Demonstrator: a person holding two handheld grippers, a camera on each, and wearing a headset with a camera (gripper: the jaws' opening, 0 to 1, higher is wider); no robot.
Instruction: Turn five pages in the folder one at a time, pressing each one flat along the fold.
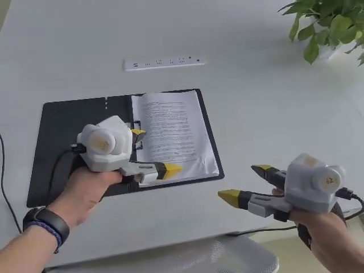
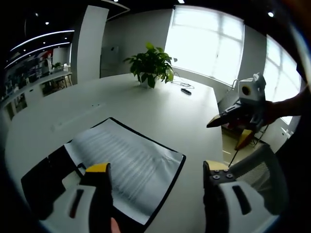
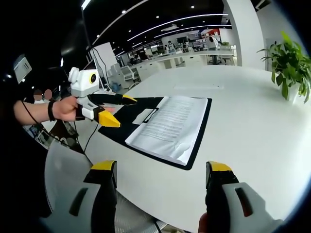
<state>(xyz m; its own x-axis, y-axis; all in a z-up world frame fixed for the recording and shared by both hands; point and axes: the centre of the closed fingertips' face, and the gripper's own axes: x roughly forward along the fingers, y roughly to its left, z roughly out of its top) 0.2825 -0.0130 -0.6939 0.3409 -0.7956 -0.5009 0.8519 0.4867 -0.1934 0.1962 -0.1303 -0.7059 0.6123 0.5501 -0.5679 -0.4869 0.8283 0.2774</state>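
Observation:
A black folder [image 1: 68,131] lies open on the white table, with a stack of printed pages [image 1: 173,128] flat on its right half. My left gripper [image 1: 154,151] hovers over the folder's near middle, jaws open and empty, pointing right across the pages' lower edge. My right gripper [image 1: 244,182] is held off the folder's near right corner, open and empty, pointing left. In the left gripper view the pages [image 2: 126,162] lie just beyond my left gripper [image 2: 157,167]. In the right gripper view the folder [image 3: 121,131] and pages [image 3: 172,121] lie ahead of my right gripper [image 3: 161,166].
A white power strip [image 1: 164,62] lies beyond the folder. A potted plant [image 1: 330,25] stands at the far right corner. A mesh chair back [image 1: 199,256] sits under the table's near edge. A black cable [image 1: 3,170] runs along the left.

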